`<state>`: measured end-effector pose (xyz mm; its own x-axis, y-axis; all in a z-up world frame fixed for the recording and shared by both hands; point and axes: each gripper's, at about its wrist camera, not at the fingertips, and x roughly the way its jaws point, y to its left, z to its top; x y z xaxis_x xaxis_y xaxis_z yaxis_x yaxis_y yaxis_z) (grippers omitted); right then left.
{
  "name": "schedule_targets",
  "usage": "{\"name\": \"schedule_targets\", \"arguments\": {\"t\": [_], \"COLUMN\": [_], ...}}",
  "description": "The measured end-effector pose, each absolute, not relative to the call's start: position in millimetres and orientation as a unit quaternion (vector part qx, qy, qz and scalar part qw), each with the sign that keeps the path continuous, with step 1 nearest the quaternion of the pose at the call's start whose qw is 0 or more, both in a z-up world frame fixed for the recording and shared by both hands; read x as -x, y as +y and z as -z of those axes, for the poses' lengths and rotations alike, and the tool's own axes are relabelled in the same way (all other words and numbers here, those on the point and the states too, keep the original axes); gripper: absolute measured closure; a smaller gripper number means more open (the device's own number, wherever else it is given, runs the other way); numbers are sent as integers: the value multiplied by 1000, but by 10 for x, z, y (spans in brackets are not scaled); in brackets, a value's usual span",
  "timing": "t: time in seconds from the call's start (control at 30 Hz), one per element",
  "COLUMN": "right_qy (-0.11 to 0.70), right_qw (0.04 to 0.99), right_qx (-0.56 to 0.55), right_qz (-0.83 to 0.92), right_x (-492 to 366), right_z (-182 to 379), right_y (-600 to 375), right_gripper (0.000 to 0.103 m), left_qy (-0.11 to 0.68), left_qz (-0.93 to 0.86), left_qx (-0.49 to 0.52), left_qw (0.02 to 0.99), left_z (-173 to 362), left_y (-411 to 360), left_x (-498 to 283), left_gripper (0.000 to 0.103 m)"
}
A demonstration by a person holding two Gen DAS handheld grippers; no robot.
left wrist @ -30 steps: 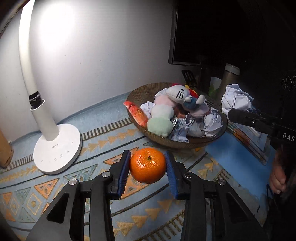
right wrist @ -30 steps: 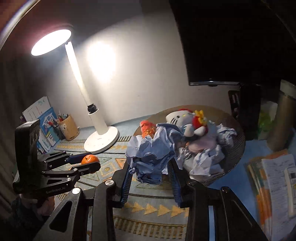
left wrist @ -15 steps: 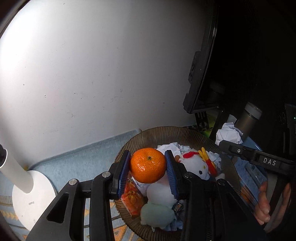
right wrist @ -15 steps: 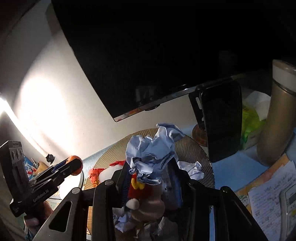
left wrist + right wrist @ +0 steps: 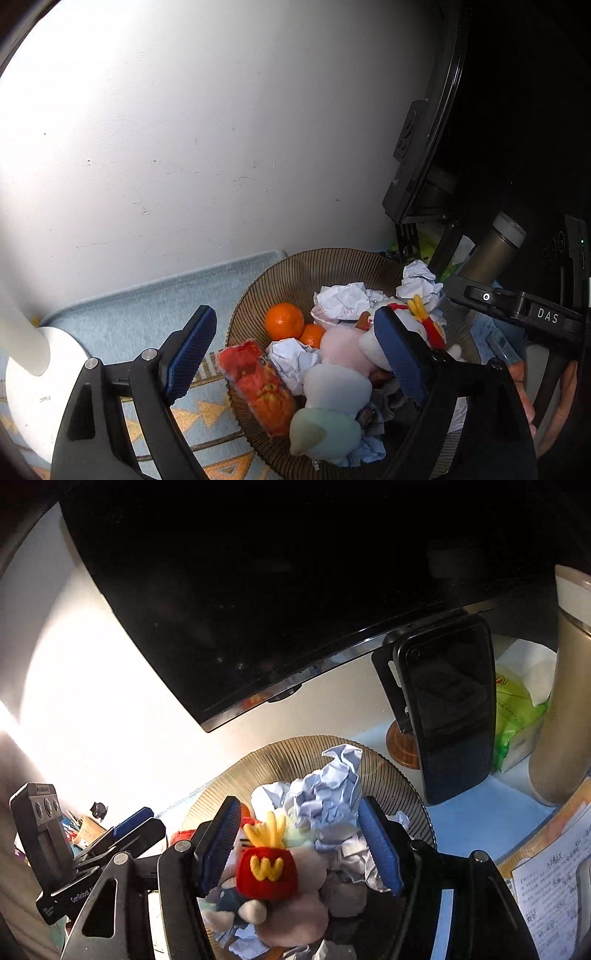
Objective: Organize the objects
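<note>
A: Where is the round orange mandarin [image 5: 284,320] placed?

B: It is seen inside the ribbed brown wicker bowl [image 5: 295,273], toward the bowl's far rim on the wall side, touching a second, smaller orange fruit [image 5: 312,335] just beside it. It lies ahead of the left tongs [image 5: 295,347] and slightly left of their centre line, no longer between the blue pads.

A: And the state of those tongs?

B: The jaws are opening and stand wide apart; nothing is held. The bowl's contents are framed between them, but no pad is pressed on anything.

A: What of the right tongs [image 5: 299,845]?

B: Their jaws are opening too. The crumpled pale-blue paper ball [image 5: 328,794] rests on the heap at the bowl's far side, just ahead of the pads and between their lines, with no pressure on it that can be seen. A red plush fries pouch with a yellow letter [image 5: 266,867] lies nearer, low between the jaws.

A: Which relation is the coming move judged to turn on?

B: Both released things lie forward of and below the tongs, so a withdrawal back over the bowl's near rim, toward the bench's front edge, is judged clear. The mandarin, being round, has no long axis to be minded; the left tongs are the nearer to it
</note>
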<state>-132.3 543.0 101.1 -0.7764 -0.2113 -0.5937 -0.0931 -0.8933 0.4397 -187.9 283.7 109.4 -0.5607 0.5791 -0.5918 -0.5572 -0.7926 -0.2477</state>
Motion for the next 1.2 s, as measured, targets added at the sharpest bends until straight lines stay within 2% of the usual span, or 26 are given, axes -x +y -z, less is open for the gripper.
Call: {"name": "schedule_targets", "arguments": {"t": [0.27,0.53,0.67,0.7,0.73,0.77,0.97,1.2], "right_qy": [-191,-143,-136,-135,-133,-133,-111,-24], "right_qw": [61,140,170,178,185,190,201,149], "right_qx": [-285,-292,-333,-343,-355,-366,-421,-413], "right_qz": [937,935,917,912,907,901,878,898], "right_x": [810,285,237,235,234,247,366,557], "right_z": [-1512,-1786,-1584,-1488,-1371,-1269,-628,-242], "right_y": [5118,4030,3359,3194,3025,2883,2251,2086], "right_gripper": [39,39,39,39,39,39,39,39], "left_qy": [-14,-13,0,3,2,-1,-22,-22], "left_qz": [-904,-932,-943,-944,-945,-946,-936,-930], "left_qx": [312,285,284,287,290,293,339,363], "left_qw": [292,225,175,163,152,143,93,54], "left_z": [-1392,-1695,-1658,-1602,-1540,-1464,-855,-422], "left_y": [2154,1161,714,638,523,420,9,-11], "left_x": [1381,724,484,441,404,374,373,554], "left_gripper": [17,16,14,11,2,1,1,1]}}
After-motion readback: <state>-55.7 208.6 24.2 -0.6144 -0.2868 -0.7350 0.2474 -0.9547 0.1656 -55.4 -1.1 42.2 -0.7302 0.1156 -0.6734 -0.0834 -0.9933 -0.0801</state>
